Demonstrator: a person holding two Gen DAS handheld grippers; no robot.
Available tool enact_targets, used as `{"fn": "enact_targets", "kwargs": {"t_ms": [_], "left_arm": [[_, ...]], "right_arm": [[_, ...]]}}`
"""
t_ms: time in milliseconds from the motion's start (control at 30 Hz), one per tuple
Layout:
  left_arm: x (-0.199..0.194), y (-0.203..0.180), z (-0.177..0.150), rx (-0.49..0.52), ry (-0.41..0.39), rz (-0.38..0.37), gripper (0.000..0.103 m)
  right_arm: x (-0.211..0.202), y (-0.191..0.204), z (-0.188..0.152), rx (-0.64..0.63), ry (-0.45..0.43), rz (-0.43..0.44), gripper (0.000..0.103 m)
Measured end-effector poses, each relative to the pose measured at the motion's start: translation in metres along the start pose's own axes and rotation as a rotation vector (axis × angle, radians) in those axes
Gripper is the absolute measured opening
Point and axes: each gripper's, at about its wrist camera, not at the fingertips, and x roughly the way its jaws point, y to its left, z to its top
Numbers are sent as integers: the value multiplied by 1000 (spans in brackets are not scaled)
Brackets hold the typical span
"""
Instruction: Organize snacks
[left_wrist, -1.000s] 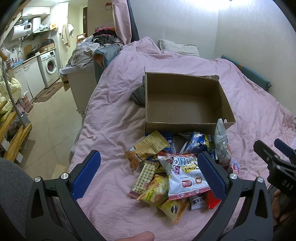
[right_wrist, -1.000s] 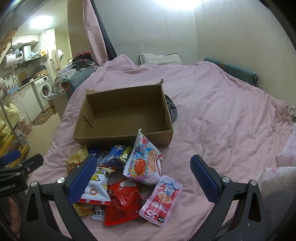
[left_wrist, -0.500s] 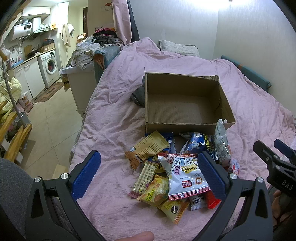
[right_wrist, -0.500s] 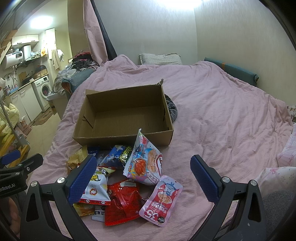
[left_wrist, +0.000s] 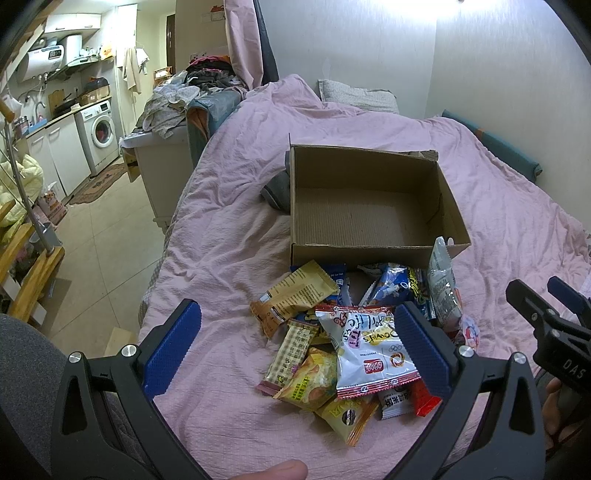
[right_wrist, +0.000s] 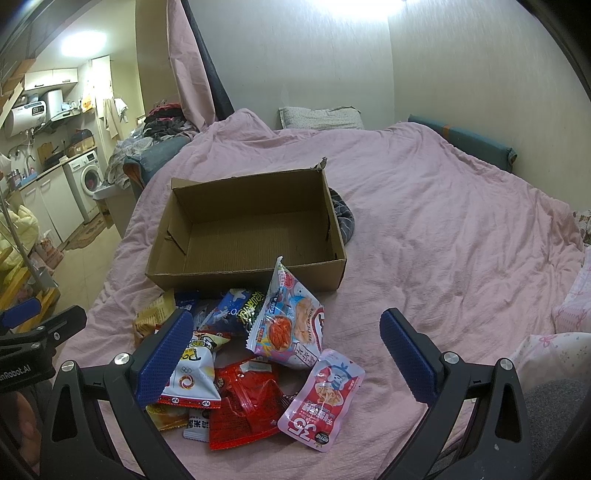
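Note:
An empty brown cardboard box sits open on the pink bed. A heap of snack packets lies just in front of it, among them a white packet, a red packet and a pink pouch. My left gripper is open and empty, held above the near side of the heap. My right gripper is open and empty, also above the heap. Each gripper shows at the edge of the other's view.
The pink bedspread stretches to the right and back, with a pillow at the wall. A grey cloth lies beside the box. The bed's left edge drops to a tiled floor with a cabinet and washing machine.

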Motion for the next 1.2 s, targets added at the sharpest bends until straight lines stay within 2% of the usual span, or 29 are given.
{"fn": "enact_targets", "kwargs": {"t_ms": [1100, 1200], "left_arm": [[0, 0, 0, -1, 0, 0, 103], [0, 0, 0, -6, 7, -2, 103]], "right_arm": [[0, -1, 0, 7, 4, 2, 103], [0, -10, 5, 68, 50, 49, 103]]}}
